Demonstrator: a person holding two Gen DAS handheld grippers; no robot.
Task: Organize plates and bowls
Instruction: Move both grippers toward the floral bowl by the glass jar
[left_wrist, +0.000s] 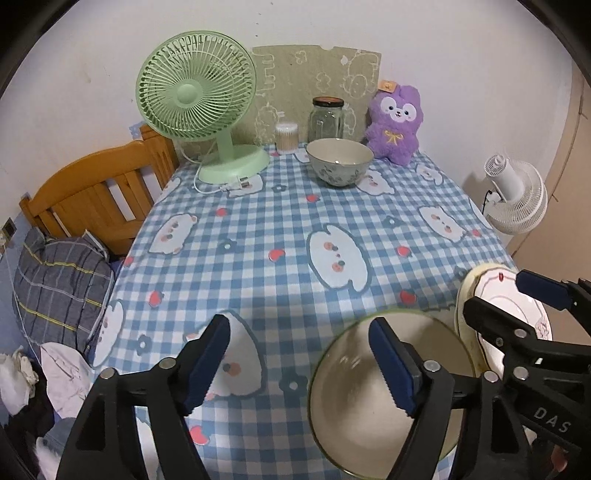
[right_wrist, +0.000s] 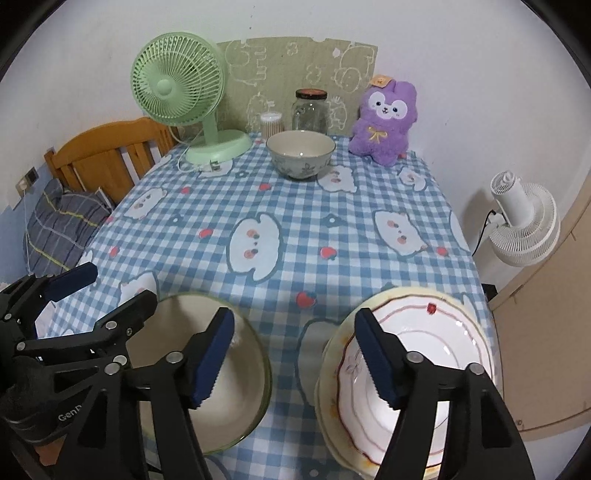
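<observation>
Two grippers, both angled steeply down over the near edge of a table. Left gripper (left_wrist: 299, 365): jaws spread, nothing between the pads; one blue pad hangs over bare cloth, the other over the inside of the glass bowl (left_wrist: 354, 398), not seen to touch it. Right gripper (right_wrist: 295, 360): jaws spread, gripping nothing; one pad hangs over the glass bowl's rim, the other over the plates (right_wrist: 417, 373).

Glass bowl: clear, green-rimmed, upright at 6 o'clock on the table in the left wrist view. Plates: a white plate with a red wavy line stacked on a cream one, just beside the glass bowl at its 3 o'clock, apart from it. Ceramic bowl (left_wrist: 339, 160): pale, patterned, upright at 12 o'clock on the table, well apart from the rest.

Surface: tablecloth (left_wrist: 280, 229), blue-and-white check with white animal faces and red fruit. Far edge, 10 to 2 o'clock: green fan (left_wrist: 199, 99), tub of cotton swabs (left_wrist: 286, 137), glass jar (left_wrist: 327, 117), purple plush toy (left_wrist: 396, 123).

Room: white wall; wooden headboard (left_wrist: 92, 195) and striped pillow (left_wrist: 59, 284) at 9 o'clock; white fan (left_wrist: 517, 195) at 3 o'clock.
</observation>
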